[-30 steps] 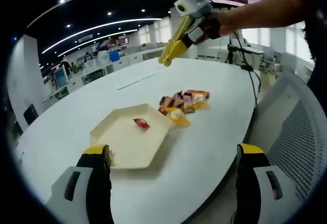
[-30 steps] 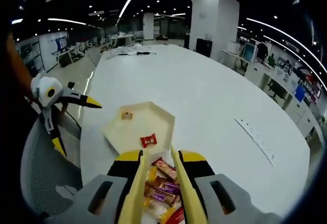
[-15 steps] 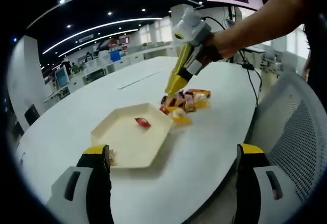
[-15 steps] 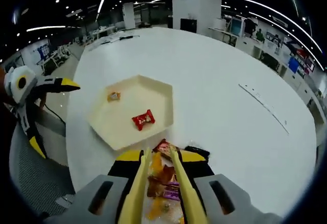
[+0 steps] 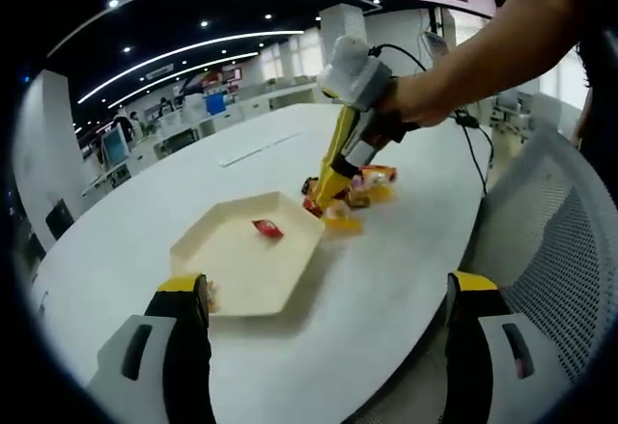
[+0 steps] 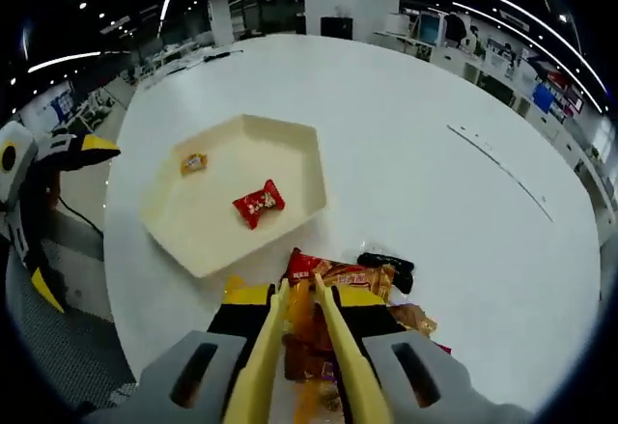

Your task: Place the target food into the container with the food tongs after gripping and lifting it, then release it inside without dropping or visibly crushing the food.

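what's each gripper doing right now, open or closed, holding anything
Left gripper: open, jaws wide apart, holding nothing, near the tray.
Right gripper: holds yellow tongs, tips down in the snack pile; whether they grip one cannot be told.

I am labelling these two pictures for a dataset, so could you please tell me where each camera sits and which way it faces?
Left gripper view: rides the left gripper, low at the table's edge, facing the tray and the right gripper; a forearm shows.
Right gripper view: rides the right gripper, looking down at the snack pile; the left gripper shows.
Both share the tray and its red candy.
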The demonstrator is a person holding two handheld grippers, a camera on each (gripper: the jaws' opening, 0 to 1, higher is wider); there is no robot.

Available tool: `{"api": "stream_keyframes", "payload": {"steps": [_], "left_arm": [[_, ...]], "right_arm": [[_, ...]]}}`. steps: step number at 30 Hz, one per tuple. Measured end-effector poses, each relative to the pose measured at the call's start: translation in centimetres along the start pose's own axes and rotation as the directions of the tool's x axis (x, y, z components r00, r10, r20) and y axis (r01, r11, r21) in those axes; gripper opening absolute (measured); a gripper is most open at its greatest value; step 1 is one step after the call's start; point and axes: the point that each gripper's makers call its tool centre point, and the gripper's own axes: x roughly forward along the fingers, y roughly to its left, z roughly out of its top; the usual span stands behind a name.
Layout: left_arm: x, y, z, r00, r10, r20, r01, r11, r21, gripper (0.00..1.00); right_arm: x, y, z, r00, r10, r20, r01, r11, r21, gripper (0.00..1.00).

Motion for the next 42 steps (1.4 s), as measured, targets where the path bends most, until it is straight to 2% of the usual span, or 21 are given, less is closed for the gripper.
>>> {"api": "stream_keyframes", "payload": {"steps": [4,10,14,15,18,19,21,23,24,25,26,29,32,34,37,38,39,40,42], "left_arm": [[0.0,-0.1,0.1,1.0,-0.003,0.003,0.003,1.0,0.002,0.99],[0.0,-0.1,0.2,1.0,-0.005,0.007,0.004,1.0,0.003,0.99],[0.0,-0.1,0.2,1.0,-0.007,0.01,0.007,1.0,0.002,0.99],[0.0,-0.1,0.2,1.0,-0.006,0.009,0.006,1.0,0.003,0.99],[0.0,-0.1,0.2,1.0,-0.008,0.011,0.007,1.0,0.003,0.99],[0.0,-0.1,0.2,1.0,-0.007,0.009,0.007,1.0,0.003,0.99],[0.0,-0.1,0.2,1.0,-0.007,0.012,0.007,1.0,0.001,0.99],[0.0,0.0,0.1,1.0,-0.006,0.01,0.006,1.0,-0.001,0.99],[0.0,0.0,0.1,1.0,-0.006,0.009,0.006,1.0,-0.001,0.99],[0.0,0.0,0.1,1.0,-0.005,0.01,0.005,1.0,0.0,0.99],[0.0,0.0,0.1,1.0,-0.004,0.01,0.004,1.0,0.0,0.99],[-0.1,0.1,0.1,1.0,-0.001,0.008,0.001,1.0,-0.003,0.99],[-0.1,0.1,0.0,1.0,0.002,0.008,-0.002,1.0,-0.003,0.99],[-0.1,0.1,0.1,1.0,0.002,0.011,-0.002,1.0,-0.004,0.99],[-0.1,0.1,0.1,1.0,0.001,0.01,-0.001,1.0,-0.003,0.99],[-0.1,0.1,0.1,1.0,0.0,0.009,0.0,1.0,-0.002,0.99],[-0.1,0.1,0.0,1.0,0.0,0.007,0.0,1.0,-0.002,0.99],[-0.1,0.0,0.0,1.0,-0.001,0.008,0.001,1.0,-0.002,0.99],[-0.1,0.0,0.1,1.0,-0.002,0.008,0.002,1.0,0.0,0.99]], "right_arm": [[-1.3,0.0,-1.6,1.0,-0.004,-0.018,0.004,1.0,-0.013,0.22],[-3.4,0.6,-3.1,1.0,0.016,-0.025,-0.016,1.0,-0.008,0.23],[-4.4,1.8,-3.6,0.997,0.067,-0.034,-0.068,0.997,-0.023,0.24],[-4.6,1.9,-3.7,0.997,0.066,-0.034,-0.068,0.997,-0.045,0.24],[-4.9,3.9,-2.5,0.984,0.174,0.034,-0.169,0.979,-0.113,0.25],[-4.9,4.1,-2.4,0.983,0.179,0.032,-0.173,0.974,-0.149,0.25],[-4.4,3.7,-2.4,0.99,0.14,0.01,-0.133,0.959,-0.249,0.26],[-4.0,5.0,-2.1,0.979,0.202,0.014,-0.191,0.942,-0.276,0.26],[-3.8,5.0,-2.0,0.98,0.196,0.015,-0.184,0.94,-0.287,0.26],[-3.4,4.9,-2.3,0.982,0.189,-0.016,-0.183,0.923,-0.339,0.26],[-3.1,4.8,-2.5,0.983,0.182,-0.034,-0.182,0.916,-0.357,0.27],[-2.3,5.1,-3.0,0.979,0.197,-0.058,-0.204,0.911,-0.358,0.27],[-2.0,4.8,-4.0,0.979,0.174,-0.101,-0.201,0.892,-0.405,0.28],[-1.9,4.7,-3.9,0.98,0.177,-0.094,-0.2,0.896,-0.398,0.28],[-1.6,4.7,-4.5,0.98,0.154,-0.123,-0.193,0.879,-0.436,0.28],[-1.4,4.9,-4.4,0.983,0.15,-0.106,-0.182,0.877,-0.444,0.28],[-1.2,4.5,-4.8,0.981,0.136,-0.136,-0.182,0.886,-0.426,0.27],[-1.3,4.3,-4.6,0.982,0.134,-0.134,-0.178,0.898,-0.402,0.26],[-1.4,3.9,-4.5,0.986,0.109,-0.126,-0.152,0.901,-0.407,0.23]]}}
